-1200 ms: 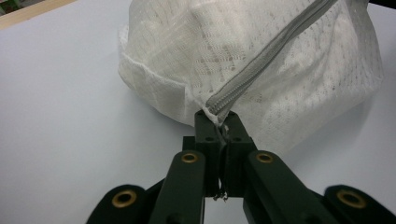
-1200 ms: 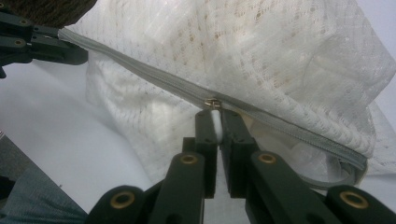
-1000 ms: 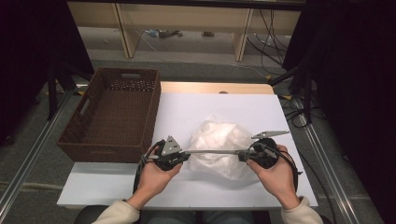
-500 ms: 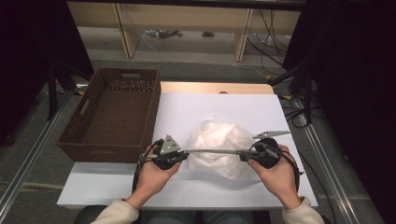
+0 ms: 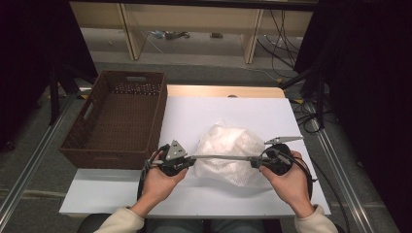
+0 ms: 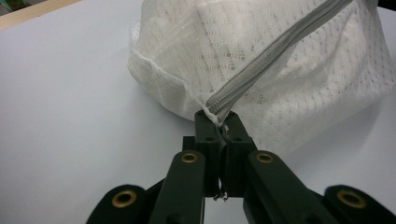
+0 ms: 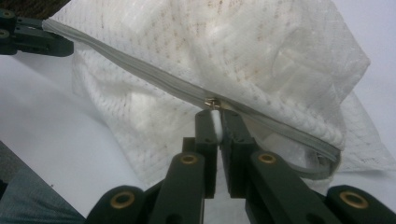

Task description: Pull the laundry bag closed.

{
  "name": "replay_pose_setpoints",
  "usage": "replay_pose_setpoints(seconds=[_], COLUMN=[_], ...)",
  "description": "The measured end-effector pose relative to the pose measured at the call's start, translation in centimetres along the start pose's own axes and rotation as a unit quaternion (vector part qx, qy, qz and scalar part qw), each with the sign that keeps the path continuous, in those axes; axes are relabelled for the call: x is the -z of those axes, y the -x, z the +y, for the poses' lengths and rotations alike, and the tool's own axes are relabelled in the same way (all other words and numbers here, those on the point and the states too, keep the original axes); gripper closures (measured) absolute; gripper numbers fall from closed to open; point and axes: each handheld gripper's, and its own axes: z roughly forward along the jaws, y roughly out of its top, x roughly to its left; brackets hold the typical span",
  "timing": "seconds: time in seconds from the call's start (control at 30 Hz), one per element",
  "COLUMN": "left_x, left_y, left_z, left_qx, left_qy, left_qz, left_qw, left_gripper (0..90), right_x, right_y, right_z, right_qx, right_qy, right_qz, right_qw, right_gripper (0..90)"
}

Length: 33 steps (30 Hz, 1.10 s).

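Mesh bag: I see the white mesh bag (image 5: pixel 227 154) lying on the white table (image 5: pixel 204 116), lower centre of the high view, between my two hands.
Zipper: the grey zipper (image 5: pixel 221 157) is drawn taut across the bag's near side, running level from one gripper to the other.
Left gripper: my left gripper (image 6: pixel 218 127) has its jaws pinched together on the end of the zipper tape, at the bag's corner, centre of the left gripper view.
Right gripper: my right gripper (image 7: pixel 215 120) is clamped narrow on the white zipper pull (image 7: pixel 214 115), with the small metal slider (image 7: pixel 212 101) just above the jaw tips.
Basket: a brown wicker basket (image 5: pixel 75 145) stands at the left of the high view, just beside the table's left edge, apart from the bag.
Hands: both rest low at the table's near edge.
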Motion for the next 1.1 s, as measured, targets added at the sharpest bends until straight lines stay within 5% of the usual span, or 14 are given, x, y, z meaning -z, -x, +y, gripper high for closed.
replay_pose_setpoints(seconds=[0.1, 0.23, 1.1], left_x=[0.0, 0.0, 0.0], left_y=[0.0, 0.0, -0.2], left_z=[0.0, 0.0, 0.0], left_qx=[-0.001, 0.000, 0.003], left_qy=[-0.001, 0.003, 0.004], left_qz=[0.000, 0.006, 0.006], left_qw=[1.0000, 1.0000, 1.0000], left_gripper=[86.9, 86.9, 86.9], right_x=[0.1, 0.0, 0.3], right_y=[-0.1, 0.2, 1.1], right_z=[-0.1, -0.1, -0.5], right_qx=[-0.021, -0.006, -0.016], right_qy=[-0.008, 0.001, 0.001], right_qz=[-0.003, -0.001, -0.009], right_qw=[0.9998, 1.0000, 0.9998], right_gripper=[86.8, 86.8, 86.8])
